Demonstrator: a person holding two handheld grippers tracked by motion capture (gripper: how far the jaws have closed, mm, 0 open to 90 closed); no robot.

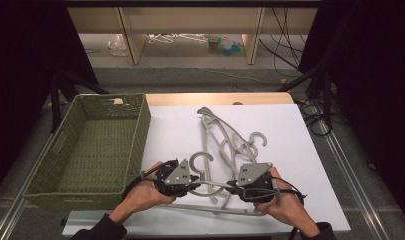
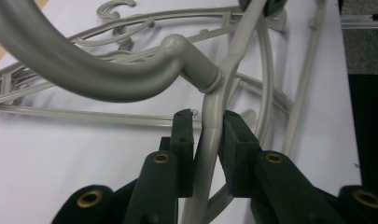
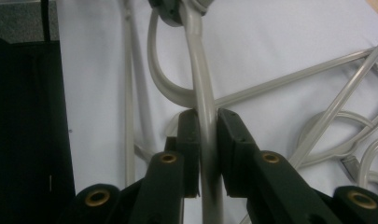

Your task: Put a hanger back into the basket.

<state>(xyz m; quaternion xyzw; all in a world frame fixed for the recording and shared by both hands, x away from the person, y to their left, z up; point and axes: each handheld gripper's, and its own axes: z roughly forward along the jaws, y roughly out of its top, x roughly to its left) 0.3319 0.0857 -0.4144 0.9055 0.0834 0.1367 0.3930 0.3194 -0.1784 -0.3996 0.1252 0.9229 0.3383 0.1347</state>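
Your hands sit at the worktop's [image 1: 310,150] near edge. Your left gripper's [image 2: 209,133] jaws pinch the grey hanger's [image 1: 210,187] shoulder bar beside its hook; your right gripper's [image 3: 206,123] jaws clamp the same bar. More hangers [image 1: 225,135] lie just beyond, the green basket [image 1: 80,150] left, bare worktop right.

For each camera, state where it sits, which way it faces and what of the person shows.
High view: above the person's side, looking forward and down on the table; forearms and both hands show.
Left gripper view: rides the left gripper, looking along its jaws.
Right gripper view: rides the right gripper, likewise.
Shared: both gripper views show the grey hanger clamped.
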